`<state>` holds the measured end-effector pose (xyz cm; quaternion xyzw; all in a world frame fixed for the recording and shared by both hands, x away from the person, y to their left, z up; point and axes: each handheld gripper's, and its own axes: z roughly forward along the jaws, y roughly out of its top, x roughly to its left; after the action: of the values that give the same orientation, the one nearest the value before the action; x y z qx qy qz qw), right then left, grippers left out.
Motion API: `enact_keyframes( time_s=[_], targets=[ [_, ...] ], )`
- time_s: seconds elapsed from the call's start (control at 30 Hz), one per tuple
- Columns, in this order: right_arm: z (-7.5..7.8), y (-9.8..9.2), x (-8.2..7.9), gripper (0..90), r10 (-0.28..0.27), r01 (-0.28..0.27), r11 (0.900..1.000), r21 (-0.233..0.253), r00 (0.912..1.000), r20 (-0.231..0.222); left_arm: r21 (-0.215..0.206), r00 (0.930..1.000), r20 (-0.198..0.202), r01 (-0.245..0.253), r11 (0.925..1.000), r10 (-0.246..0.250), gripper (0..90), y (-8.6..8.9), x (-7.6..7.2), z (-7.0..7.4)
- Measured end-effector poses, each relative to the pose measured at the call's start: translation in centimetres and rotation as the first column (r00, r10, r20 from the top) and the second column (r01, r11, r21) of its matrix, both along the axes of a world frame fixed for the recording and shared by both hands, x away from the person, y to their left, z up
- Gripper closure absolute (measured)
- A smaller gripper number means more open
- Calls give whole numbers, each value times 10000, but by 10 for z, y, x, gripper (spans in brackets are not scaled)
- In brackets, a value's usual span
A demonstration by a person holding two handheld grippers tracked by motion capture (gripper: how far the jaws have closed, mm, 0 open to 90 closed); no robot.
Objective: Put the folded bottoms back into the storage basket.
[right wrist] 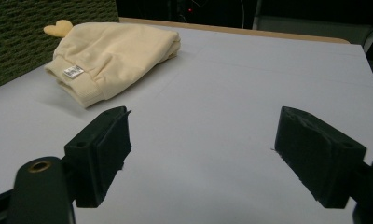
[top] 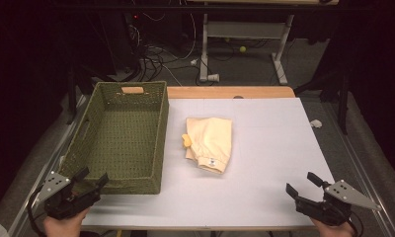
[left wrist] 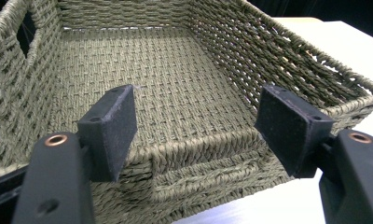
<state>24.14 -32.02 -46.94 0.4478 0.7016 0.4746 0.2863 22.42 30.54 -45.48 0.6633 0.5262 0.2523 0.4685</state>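
Note:
A folded cream garment (top: 210, 143) with a small white label and a yellow tab lies on the white table (top: 264, 173), just right of a green woven basket (top: 121, 136). In the right gripper view the garment (right wrist: 112, 56) sits far ahead to the left. My left gripper (top: 92, 178) hovers open at the basket's near left corner. In the left gripper view its pads (left wrist: 111, 130) frame the empty basket (left wrist: 175, 84). My right gripper (top: 300, 184) is open near the table's front right corner, well away from the garment, with nothing between its pads (right wrist: 320, 156).
The basket has a wooden handle (top: 132, 90) on its far wall. A wooden strip (top: 230, 92) runs along the table's far edge. Beyond are cables, a white desk frame (top: 245, 44) and a small yellow-green ball (top: 243, 49) on the floor.

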Motion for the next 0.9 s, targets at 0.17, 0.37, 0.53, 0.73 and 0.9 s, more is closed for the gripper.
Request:
enact_keyframes(
  time_s=[0.17,0.37,0.53,0.73,0.9],
  targets=[
    [0,1,1,191,58,-58,10000,4,10000,-16,-1,10000,52,-15,10000,15,273,0,-1,-1],
    [0,1,1,191,73,-73,10000,-25,10000,-22,32,10000,82,-16,10000,15,272,0,-2,-1],
    [-1,1,1,191,126,-126,9999,-6,9999,-70,22,9999,115,-3,10000,3,272,0,-4,0],
    [-1,2,1,191,141,-141,9999,-47,9999,-59,45,9998,155,88,10000,-88,273,-2,-3,1],
    [-1,3,2,191,180,-181,9998,-88,9998,-90,-44,9998,214,53,10000,-52,272,-2,-2,3]
  ],
)
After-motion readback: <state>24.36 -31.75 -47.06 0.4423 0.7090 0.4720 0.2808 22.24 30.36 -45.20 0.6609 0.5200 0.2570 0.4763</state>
